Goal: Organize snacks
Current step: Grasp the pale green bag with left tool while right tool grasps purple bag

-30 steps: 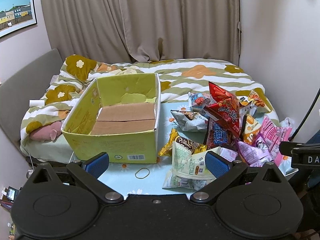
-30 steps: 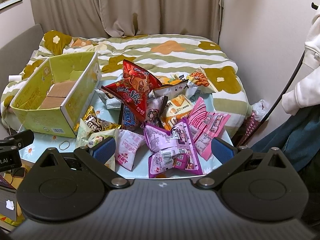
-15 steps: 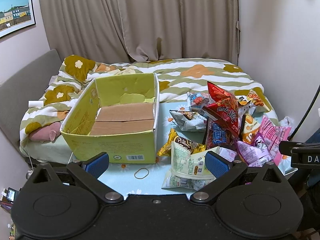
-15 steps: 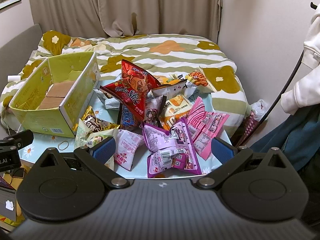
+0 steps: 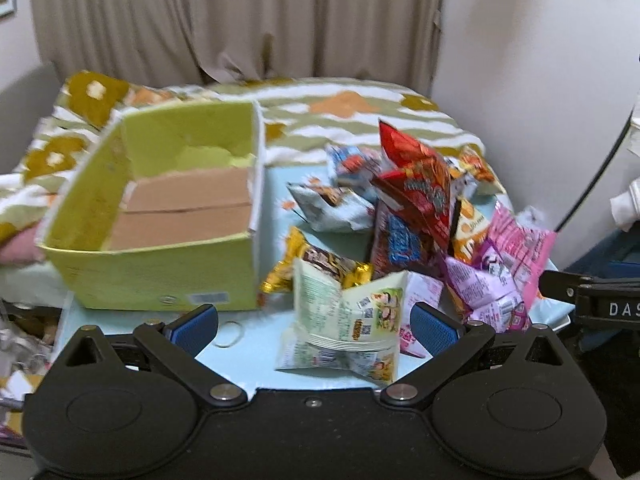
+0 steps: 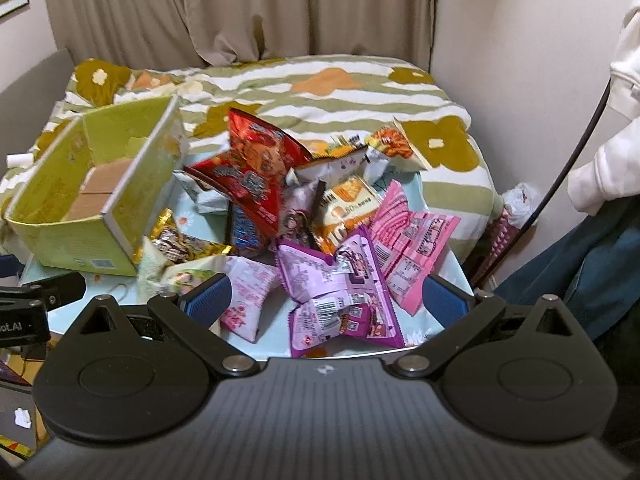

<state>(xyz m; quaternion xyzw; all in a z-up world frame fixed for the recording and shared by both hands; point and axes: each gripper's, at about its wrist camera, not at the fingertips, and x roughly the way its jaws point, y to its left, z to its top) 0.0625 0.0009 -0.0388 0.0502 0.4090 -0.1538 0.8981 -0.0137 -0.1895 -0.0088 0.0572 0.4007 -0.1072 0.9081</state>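
A pile of snack packets lies on a light blue table point(image 5: 256, 344). A pale green packet point(image 5: 348, 320) is nearest my left gripper point(image 5: 314, 326), which is open and empty just before it. A red packet point(image 5: 416, 188) stands in the pile's middle. An open yellow-green cardboard box point(image 5: 160, 280) stands at the left, with nothing in it. In the right wrist view my right gripper point(image 6: 326, 300) is open and empty, with a purple packet point(image 6: 340, 292) between its fingers' line. The red packet point(image 6: 256, 168), a pink packet point(image 6: 412, 236) and the box point(image 6: 80, 240) show there too.
A rubber band point(image 5: 229, 334) lies on the table before the box. A bed with a flowered striped cover point(image 5: 360, 120) is behind the table. Curtains and a wall stand at the back. A person's sleeve and a cable point(image 6: 568, 168) are at the right.
Both grippers have moved forward and slightly down toward the snack pile; the left view has swung to the right. Both stay open and empty.
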